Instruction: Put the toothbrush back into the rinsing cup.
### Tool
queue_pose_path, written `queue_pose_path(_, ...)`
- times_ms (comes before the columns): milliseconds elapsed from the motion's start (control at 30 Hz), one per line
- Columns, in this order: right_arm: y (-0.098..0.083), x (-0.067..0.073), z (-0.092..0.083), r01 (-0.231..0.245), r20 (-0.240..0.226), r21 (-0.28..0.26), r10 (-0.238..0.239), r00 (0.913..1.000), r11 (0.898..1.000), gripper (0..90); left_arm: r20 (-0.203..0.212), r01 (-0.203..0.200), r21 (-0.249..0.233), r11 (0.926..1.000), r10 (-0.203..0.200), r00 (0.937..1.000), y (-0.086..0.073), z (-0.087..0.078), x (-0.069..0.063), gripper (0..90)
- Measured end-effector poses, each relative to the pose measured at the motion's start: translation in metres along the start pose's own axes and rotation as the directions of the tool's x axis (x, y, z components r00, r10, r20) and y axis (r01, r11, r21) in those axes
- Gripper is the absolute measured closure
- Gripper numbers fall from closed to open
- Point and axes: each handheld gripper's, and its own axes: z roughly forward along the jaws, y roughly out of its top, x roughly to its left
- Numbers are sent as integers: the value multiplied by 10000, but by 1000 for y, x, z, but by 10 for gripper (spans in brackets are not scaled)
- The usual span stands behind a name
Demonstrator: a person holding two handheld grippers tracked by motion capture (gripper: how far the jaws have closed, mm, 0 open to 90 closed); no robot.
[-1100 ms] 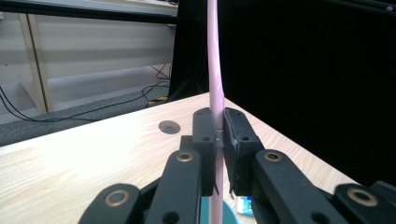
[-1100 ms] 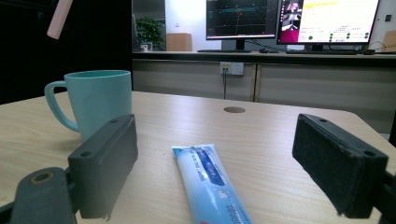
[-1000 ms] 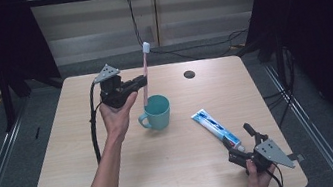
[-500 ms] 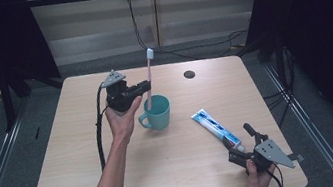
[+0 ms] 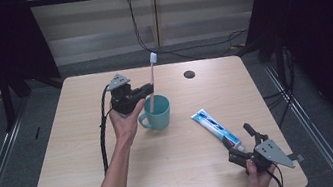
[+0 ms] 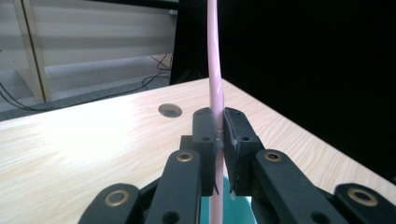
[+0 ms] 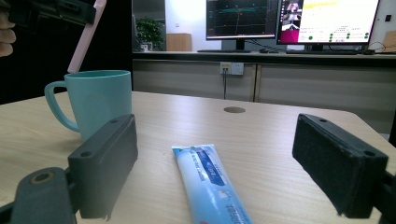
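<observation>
A: While the left gripper (image 5: 146, 90) clamps the pink toothbrush (image 5: 151, 78) mid-handle, where's the mug?

B: Directly under it. Teal mug (image 5: 156, 114) below the jaws; brush nearly upright, bristles up, lower end inside the rim.

A: Right gripper (image 5: 249, 136)?

B: Jaws wide, empty, toothpaste tube (image 7: 210, 184) just ahead. Left is nearer the mug.

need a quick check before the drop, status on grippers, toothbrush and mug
Left gripper shut on toothbrush, lower end inside teal mug. Right gripper open, at the toothpaste tube. Nothing in the way.
</observation>
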Motion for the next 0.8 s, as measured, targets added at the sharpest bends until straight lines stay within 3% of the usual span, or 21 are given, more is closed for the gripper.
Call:
queue_pose_path(167,0,0,0,-6,0,4,6,10000,10000,135,-18,-93,278,9996,93,10000,-6,4,0,841)
queue_pose_path(267,0,0,0,-16,0,9,16,10000,10000,135,90,114,253,9996,-117,9999,-8,2,2,841)
queue_pose_path(400,0,0,0,-15,1,10,15,10000,10000,135,73,-1,281,9996,-1,10000,-9,-1,1,840)
queue_pose_path(567,0,0,0,-14,1,11,14,10000,10000,135,216,295,169,9994,-299,9993,-9,-5,6,839)
queue_pose_path(800,0,0,0,-17,1,10,17,10000,10000,135,349,278,256,9993,-287,9990,-12,-8,6,723)
